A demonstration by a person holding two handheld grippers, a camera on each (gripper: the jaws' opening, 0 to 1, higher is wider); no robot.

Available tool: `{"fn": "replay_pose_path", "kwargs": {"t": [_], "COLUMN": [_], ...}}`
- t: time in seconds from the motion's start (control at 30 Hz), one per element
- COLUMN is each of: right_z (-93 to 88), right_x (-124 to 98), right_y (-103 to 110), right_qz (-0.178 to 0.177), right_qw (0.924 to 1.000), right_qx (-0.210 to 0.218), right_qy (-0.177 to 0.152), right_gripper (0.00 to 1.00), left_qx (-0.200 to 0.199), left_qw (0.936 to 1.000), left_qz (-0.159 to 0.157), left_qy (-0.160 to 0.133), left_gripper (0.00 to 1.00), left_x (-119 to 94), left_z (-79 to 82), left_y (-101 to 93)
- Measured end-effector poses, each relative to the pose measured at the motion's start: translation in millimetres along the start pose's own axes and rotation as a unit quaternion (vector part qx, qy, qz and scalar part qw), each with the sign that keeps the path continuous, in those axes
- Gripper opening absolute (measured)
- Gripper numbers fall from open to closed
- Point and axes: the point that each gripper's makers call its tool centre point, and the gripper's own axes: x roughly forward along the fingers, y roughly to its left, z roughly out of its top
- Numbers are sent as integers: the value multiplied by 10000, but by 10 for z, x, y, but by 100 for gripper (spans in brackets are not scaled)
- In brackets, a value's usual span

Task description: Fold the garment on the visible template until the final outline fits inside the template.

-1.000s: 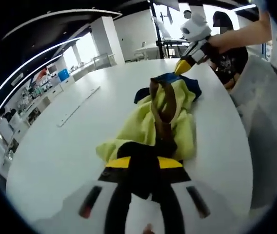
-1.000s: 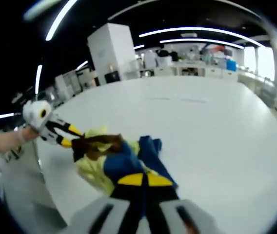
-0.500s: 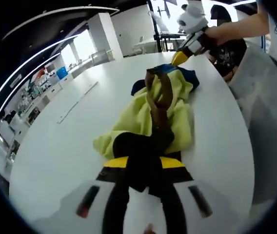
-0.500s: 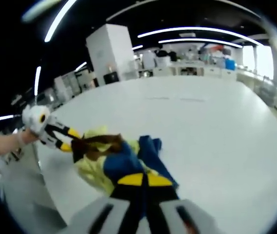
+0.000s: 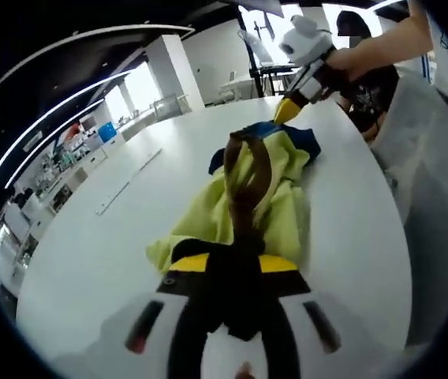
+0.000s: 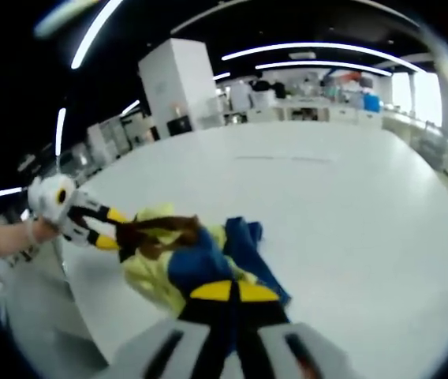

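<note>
Surface: a broad white table (image 6: 350, 205), bare apart from the garment (image 5: 275, 197), which lies bunched near the table's edge in yellow-green, blue and brown folds. In the left gripper view a thin pale strip (image 5: 129, 183) is marked on the tabletop, well apart from the cloth. Beyond the table stand a white pillar (image 6: 178, 83), benches with equipment, and curved ceiling light strips. A person in a dark shirt (image 5: 374, 87) sits past the far edge.

No template outline can be made out. The garment's shape is hidden in the bunching.

Left gripper (image 5: 236, 264): jaws closed on dark and brown cloth at the near end. Right gripper (image 6: 228, 296): jaws together, pinching the blue part.
</note>
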Motion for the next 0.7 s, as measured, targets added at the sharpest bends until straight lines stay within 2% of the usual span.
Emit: {"fn": "replay_pose_path", "kwargs": {"t": [0.13,0.27,0.37,0.47,0.7], "right_z": [7,23,57,108,244], "right_x": [-3,-22,-40,-67,-124], "right_y": [6,6,3,12,40], "right_qz": [1,1,-5,-4,19], "right_qw": [10000,10000,10000,9999,9994], "right_qx": [0,-3,-16,-47,-172], "right_qy": [-10,-32,-73,-122,-294], "right_gripper": [0,0,0,0,0], "left_qx": [-147,-652,-1054,-1098,-1147], "left_qw": [9999,9977,9938,9929,9911], "left_qz": [-31,67,203,284,478], "left_qy": [-26,-160,-276,-361,-473], "left_gripper": [1,0,0,0,0], "left_x": [5,-44,-98,-153,-277], "left_z": [10,51,47,51,209], "left_y": [10,78,219,346,519]}}
